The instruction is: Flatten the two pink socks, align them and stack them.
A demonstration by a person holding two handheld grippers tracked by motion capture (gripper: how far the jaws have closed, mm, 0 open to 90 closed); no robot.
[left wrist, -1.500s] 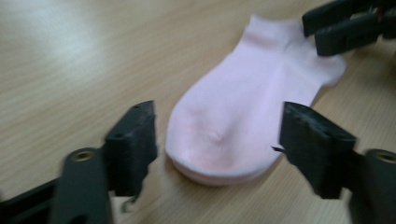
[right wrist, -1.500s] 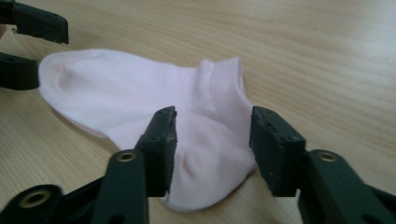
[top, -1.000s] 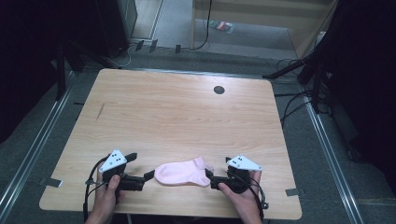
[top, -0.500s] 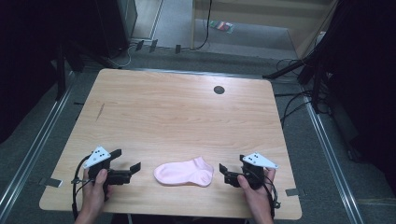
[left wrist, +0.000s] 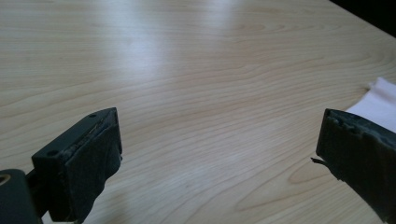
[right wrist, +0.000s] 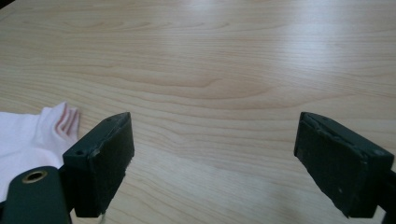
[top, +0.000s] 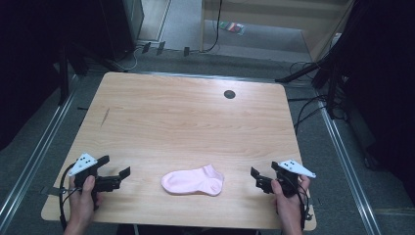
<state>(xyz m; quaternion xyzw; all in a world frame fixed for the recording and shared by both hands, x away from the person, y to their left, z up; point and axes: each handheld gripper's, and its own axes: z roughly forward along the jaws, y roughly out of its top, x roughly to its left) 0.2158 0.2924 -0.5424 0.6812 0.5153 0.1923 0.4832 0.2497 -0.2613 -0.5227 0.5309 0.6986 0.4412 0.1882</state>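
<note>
A pink sock (top: 193, 180) lies flat near the table's front edge, toe to the left and cuff to the right. My left gripper (top: 122, 176) rests at the front left, well apart from the sock's toe, open and empty. My right gripper (top: 255, 178) sits at the front right, a short way from the cuff, open and empty too. In the left gripper view (left wrist: 219, 154) a corner of the sock (left wrist: 378, 100) shows past the right jaw. In the right gripper view (right wrist: 212, 158) the sock's cuff (right wrist: 37, 133) lies at the left, beside the left jaw.
The wooden table (top: 186, 122) has a small round black grommet (top: 229, 94) near its far edge. Cables and dark stands lie on the floor around the table. A person's hands hold both grippers at the front edge.
Both grippers have let go of the sock's ends and drawn outward, the left one to the left and the right one to the right. The sock stays where it lay.
</note>
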